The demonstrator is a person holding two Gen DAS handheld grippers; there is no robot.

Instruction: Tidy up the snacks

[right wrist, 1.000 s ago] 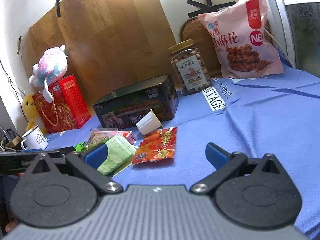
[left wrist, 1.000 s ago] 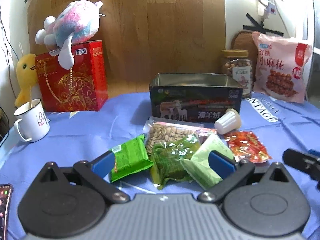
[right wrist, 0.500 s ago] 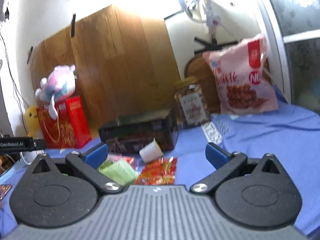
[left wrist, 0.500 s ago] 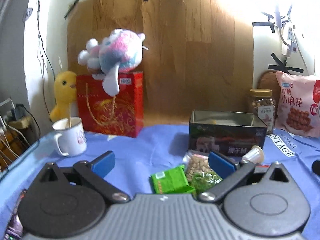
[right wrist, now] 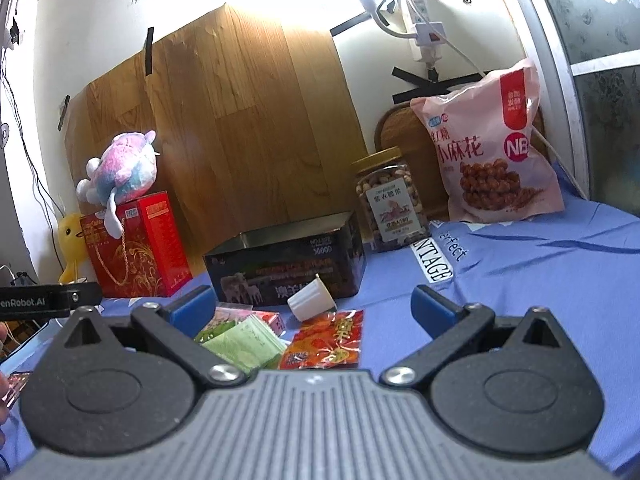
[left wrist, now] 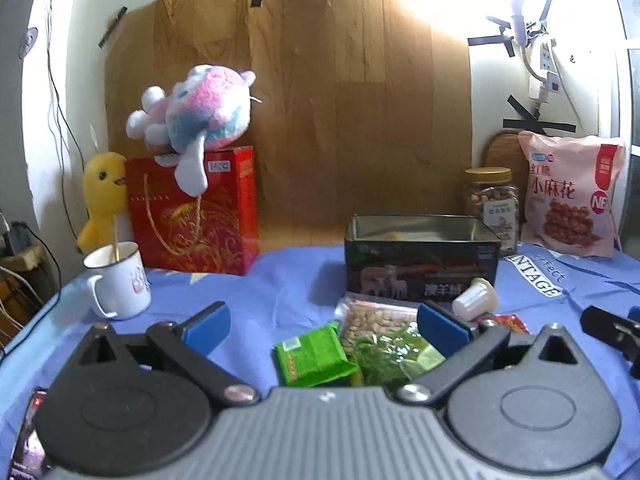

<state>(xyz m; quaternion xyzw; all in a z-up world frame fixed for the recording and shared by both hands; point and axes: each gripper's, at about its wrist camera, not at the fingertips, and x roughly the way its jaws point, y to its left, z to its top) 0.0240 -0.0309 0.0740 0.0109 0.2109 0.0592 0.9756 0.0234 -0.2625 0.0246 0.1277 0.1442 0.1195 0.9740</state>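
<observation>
Left gripper (left wrist: 324,326) nearest the lens, jaws spread wide, nothing held; right gripper (right wrist: 312,308) likewise wide apart and empty; both hang above the blue cloth (right wrist: 540,292) that covers the worktop.

Just past the left gripper, the snacks lie in a loose pile; green packet (left wrist: 314,354) at the left of the pile, dark green bag (left wrist: 386,354) touching it on the right, clear bag of nuts (left wrist: 374,318) behind and partly under both; pale green sachet (right wrist: 244,342) overlaps the pile on the right-wrist side; red-orange packet (right wrist: 330,340) flat beside it, slightly apart from the rest; small white cup (right wrist: 311,304) on its side, touching the front of the open dark tin (right wrist: 288,272).

Tin stands just behind the pile, inside mostly hidden.

White mug (left wrist: 118,282) to the far left; red gift bag (left wrist: 194,212) behind it with a pink-blue plush (left wrist: 196,114) on top; yellow duck toy (left wrist: 102,196) beside the bag.

Back right, nut jar (right wrist: 390,200) upright; pink snack bag (right wrist: 490,148) leaning at the wall.
</observation>
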